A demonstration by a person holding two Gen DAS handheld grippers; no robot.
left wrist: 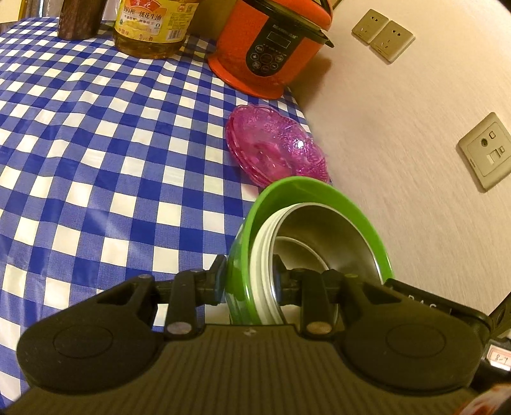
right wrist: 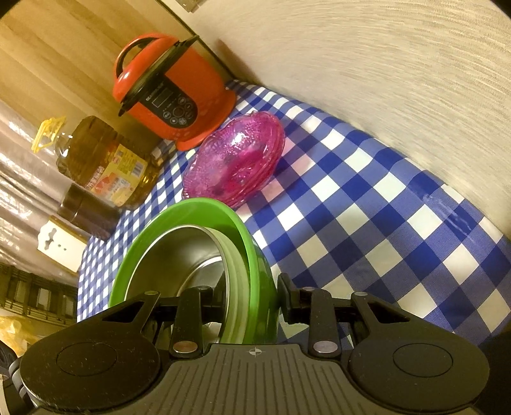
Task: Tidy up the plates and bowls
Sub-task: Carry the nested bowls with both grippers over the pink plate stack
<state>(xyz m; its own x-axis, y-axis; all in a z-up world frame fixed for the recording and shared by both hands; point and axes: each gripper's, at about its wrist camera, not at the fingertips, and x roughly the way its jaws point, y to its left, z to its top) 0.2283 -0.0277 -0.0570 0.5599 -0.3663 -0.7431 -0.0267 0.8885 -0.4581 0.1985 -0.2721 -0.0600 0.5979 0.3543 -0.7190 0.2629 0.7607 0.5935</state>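
Observation:
A green bowl [left wrist: 306, 194] with pale bowls and a steel bowl [left wrist: 332, 236] nested inside it hangs above the checked tablecloth [left wrist: 95, 143]. My left gripper [left wrist: 250, 281] is shut on one side of the stack's rims, one finger outside, one inside. In the right wrist view my right gripper [right wrist: 250, 297] is shut on the opposite side of the green bowl [right wrist: 191, 214], over the steel bowl [right wrist: 182, 252]. A stack of pink glass plates [left wrist: 274, 150] lies on the cloth just beyond the bowls, seen also as pink plates [right wrist: 236, 159].
An orange rice cooker [left wrist: 271, 48] stands at the table's back by the wall, with an oil bottle [left wrist: 153, 25] and a dark wooden holder [left wrist: 83, 19] beside it. Wall sockets [left wrist: 485, 150] lie close on the right. The cooker [right wrist: 172, 92] and bottle [right wrist: 102, 159] show from the other side.

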